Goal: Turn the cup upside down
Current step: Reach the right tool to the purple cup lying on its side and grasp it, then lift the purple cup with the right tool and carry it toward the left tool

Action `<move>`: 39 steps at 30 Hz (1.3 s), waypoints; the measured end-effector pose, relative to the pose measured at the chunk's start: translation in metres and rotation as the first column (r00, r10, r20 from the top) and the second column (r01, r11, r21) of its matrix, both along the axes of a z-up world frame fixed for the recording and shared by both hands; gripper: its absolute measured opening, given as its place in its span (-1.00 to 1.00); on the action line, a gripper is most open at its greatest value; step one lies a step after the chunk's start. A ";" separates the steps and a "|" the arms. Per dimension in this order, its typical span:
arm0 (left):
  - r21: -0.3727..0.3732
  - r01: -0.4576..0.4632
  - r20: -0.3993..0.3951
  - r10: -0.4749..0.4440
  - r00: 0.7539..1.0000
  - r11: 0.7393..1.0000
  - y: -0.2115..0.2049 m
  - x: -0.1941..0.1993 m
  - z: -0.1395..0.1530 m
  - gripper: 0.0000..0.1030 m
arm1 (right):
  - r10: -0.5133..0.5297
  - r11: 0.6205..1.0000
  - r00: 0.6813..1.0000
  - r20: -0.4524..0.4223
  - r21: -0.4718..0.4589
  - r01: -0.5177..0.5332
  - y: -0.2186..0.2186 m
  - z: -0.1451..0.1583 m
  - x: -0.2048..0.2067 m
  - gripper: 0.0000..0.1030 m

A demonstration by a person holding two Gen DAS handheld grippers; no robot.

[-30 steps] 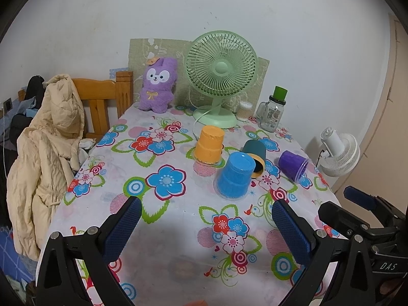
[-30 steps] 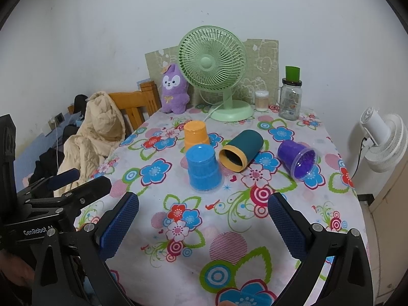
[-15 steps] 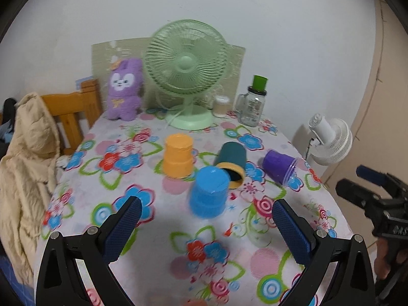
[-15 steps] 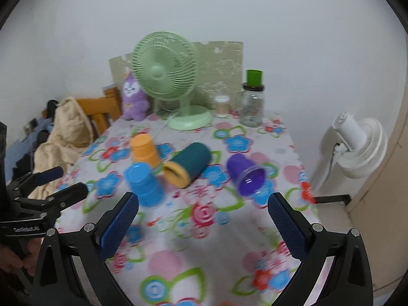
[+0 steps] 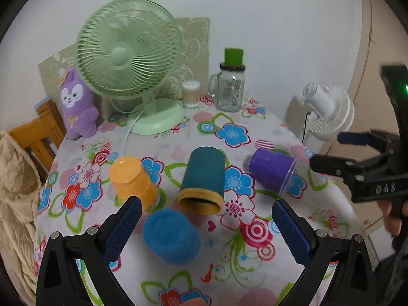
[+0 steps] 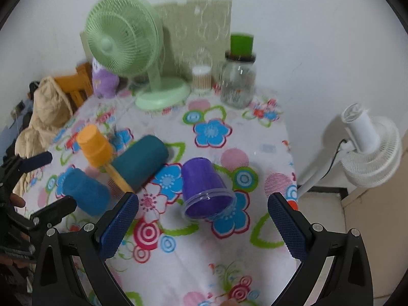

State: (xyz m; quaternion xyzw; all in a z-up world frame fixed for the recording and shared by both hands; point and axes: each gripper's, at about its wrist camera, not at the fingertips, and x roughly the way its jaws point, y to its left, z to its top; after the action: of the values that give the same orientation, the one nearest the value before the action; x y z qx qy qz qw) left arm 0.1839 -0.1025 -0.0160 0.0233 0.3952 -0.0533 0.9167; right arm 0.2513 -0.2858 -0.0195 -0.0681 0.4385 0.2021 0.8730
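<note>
Covering the bench point(image 6: 229, 267) is a flowered cloth; a green fan point(image 6: 122, 38) stands upper left. Both the right tongs point(image 6: 202, 219) and the left tongs point(image 5: 204, 227) are spread wide, holding nothing. Lying on its side at centre frame, the purple cup point(image 6: 205, 188) looks light, thin and slippery; gripping across its walls near mid-body seems safest.

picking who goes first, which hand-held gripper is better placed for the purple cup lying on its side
Right. The right hand-held gripper is open with the purple cup centred just ahead; the left hand-held gripper faces the blue cup.
</note>
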 end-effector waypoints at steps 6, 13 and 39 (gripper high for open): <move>0.081 0.050 -0.077 -0.044 0.996 0.995 -0.022 0.027 -0.022 1.00 | 0.104 0.993 0.982 -0.158 -0.036 -0.111 0.015 -0.034 0.047 0.98; 0.137 0.110 -0.144 -0.090 0.985 0.984 -0.040 0.044 -0.043 1.00 | 0.195 0.978 0.924 -0.328 -0.007 -0.208 0.029 -0.068 0.085 0.92; 0.112 0.142 -0.152 -0.124 0.981 0.983 -0.036 0.003 -0.036 1.00 | 0.227 0.969 0.881 -0.415 0.001 -0.249 0.036 -0.045 0.054 0.23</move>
State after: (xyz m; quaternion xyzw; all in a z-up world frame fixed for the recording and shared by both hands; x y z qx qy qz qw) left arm 0.1874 -0.1383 -0.0516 0.1019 0.4604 -0.0919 0.8770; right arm 0.3048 -0.2500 -0.0643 -0.1001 0.6061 0.3060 0.7273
